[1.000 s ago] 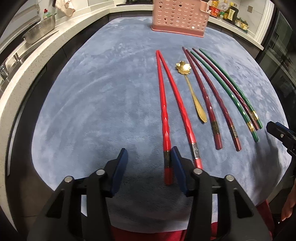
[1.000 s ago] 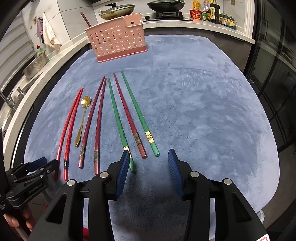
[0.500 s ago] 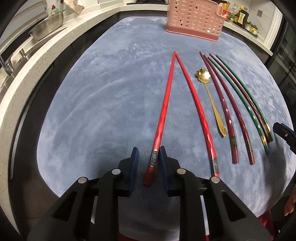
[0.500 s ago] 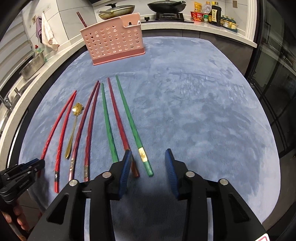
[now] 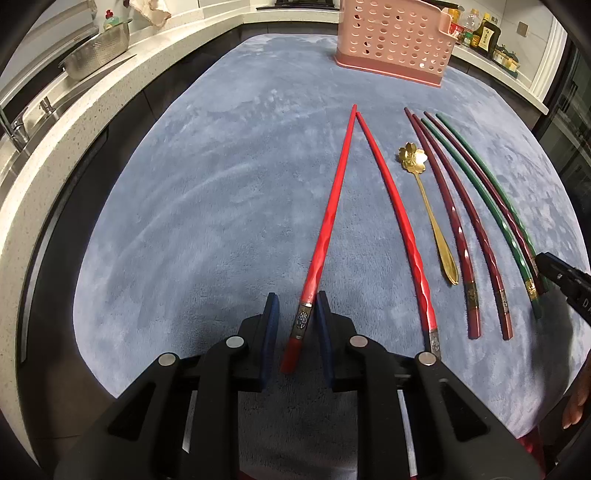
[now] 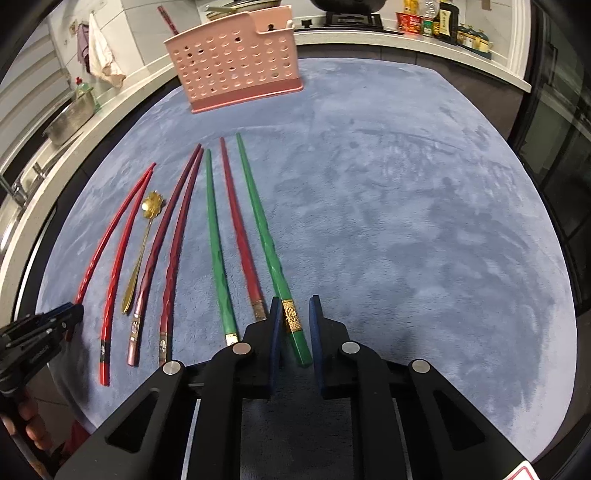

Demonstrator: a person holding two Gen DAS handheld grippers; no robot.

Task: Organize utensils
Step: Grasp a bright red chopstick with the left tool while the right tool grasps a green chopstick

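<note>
On the blue mat (image 5: pixel 221 184) lie several chopsticks and a gold spoon (image 5: pixel 428 199) in a row. My left gripper (image 5: pixel 297 295) straddles the banded end of the leftmost red chopstick (image 5: pixel 332 206); mat shows between its left pad and the stick, so it is open. In the right wrist view my right gripper (image 6: pixel 295 297) has its jaws closing, and the pads come against the gold-banded end of the rightmost green chopstick (image 6: pixel 262 221). A pink perforated utensil holder (image 6: pixel 236 70) stands at the mat's far edge.
A second red chopstick (image 5: pixel 391 192), two dark red ones (image 5: pixel 447 199), another green one (image 6: pixel 216 251) and a red one (image 6: pixel 240 236) lie between the grippers. A steel colander (image 5: pixel 96 51) sits on the left counter, bottles (image 5: pixel 484 33) at the back right.
Both grippers narrowed their jaws. The left one shifted left so the leftmost red chopstick's end came between its pads; the right one dropped and closed around the rightmost green chopstick's end.
</note>
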